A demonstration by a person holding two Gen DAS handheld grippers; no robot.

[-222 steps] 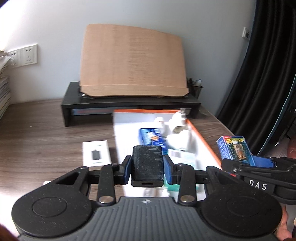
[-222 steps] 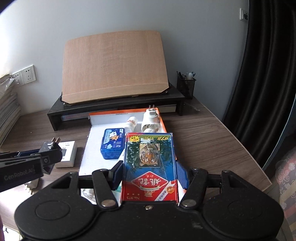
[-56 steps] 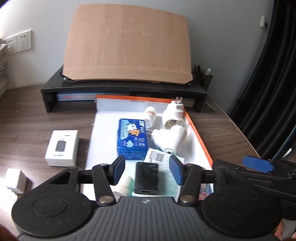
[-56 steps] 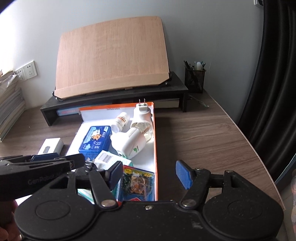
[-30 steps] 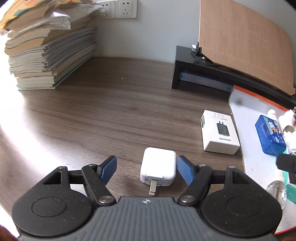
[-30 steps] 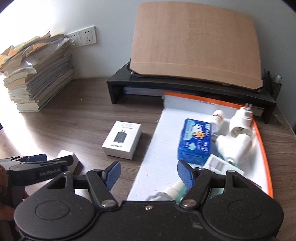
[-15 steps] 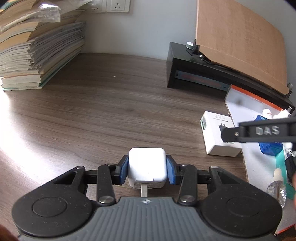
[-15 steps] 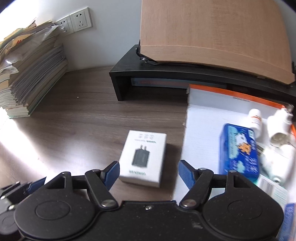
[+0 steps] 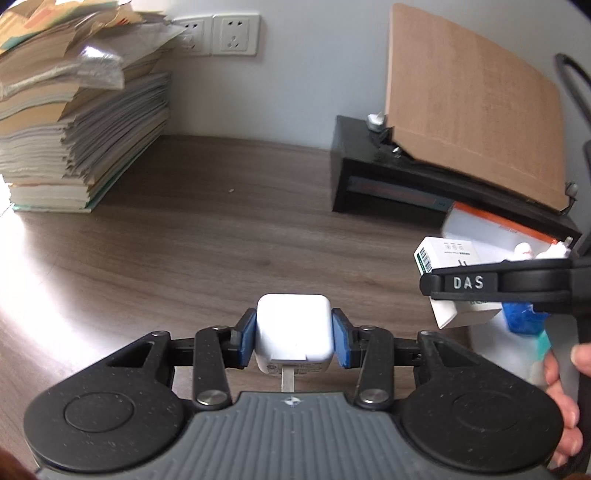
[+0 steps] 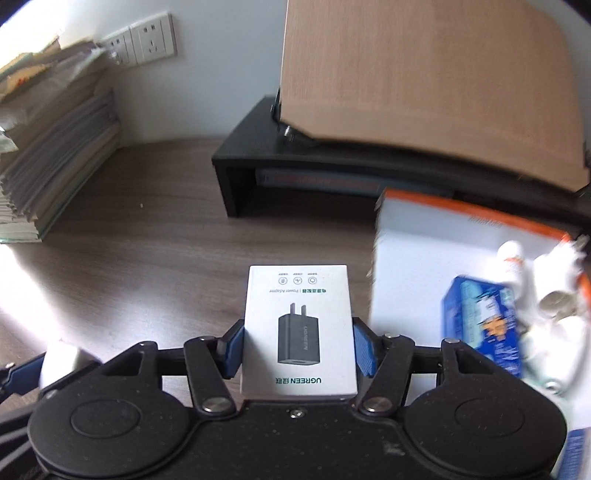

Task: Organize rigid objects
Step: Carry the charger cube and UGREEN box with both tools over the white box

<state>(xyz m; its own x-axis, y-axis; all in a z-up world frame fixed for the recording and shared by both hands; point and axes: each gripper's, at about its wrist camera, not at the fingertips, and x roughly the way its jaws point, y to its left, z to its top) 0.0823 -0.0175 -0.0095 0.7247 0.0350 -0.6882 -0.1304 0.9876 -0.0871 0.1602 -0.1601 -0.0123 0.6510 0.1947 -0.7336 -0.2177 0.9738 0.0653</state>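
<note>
the left tool [image 9: 294,336] is closed on a white charger cube [image 9: 293,331], its blue pads pressed to the cube's two sides and the metal prong pointing back toward the camera. the cube is held above the brown wood tabletop [image 9: 192,236]; whether it touches the surface cannot be told.

the right tool [image 10: 298,345] is closed on a white adapter box [image 10: 297,328] printed with a black plug and the word ugreen. the box lies flat between the blue pads, its far end reaching out over the tabletop. in the left wrist view this same box is seen from the side, tilted, with the black arm of the right tool marked das crossing in front of it, and a hand [image 9: 563,402] grips that tool's handle at the right edge.

just right of the held box lies a white tray with an orange rim [image 10: 476,210]. in it are a blue box [image 10: 484,325], a small white bottle [image 10: 511,258] and white plug adapters [image 10: 557,269], blurred.

behind the tray stands a black monitor riser [image 10: 240,173] with a brown board [image 10: 424,74] leaning on top of it. a stack of books and papers [image 9: 74,122] sits at the far left against the wall, beside white wall sockets [image 9: 218,35].
</note>
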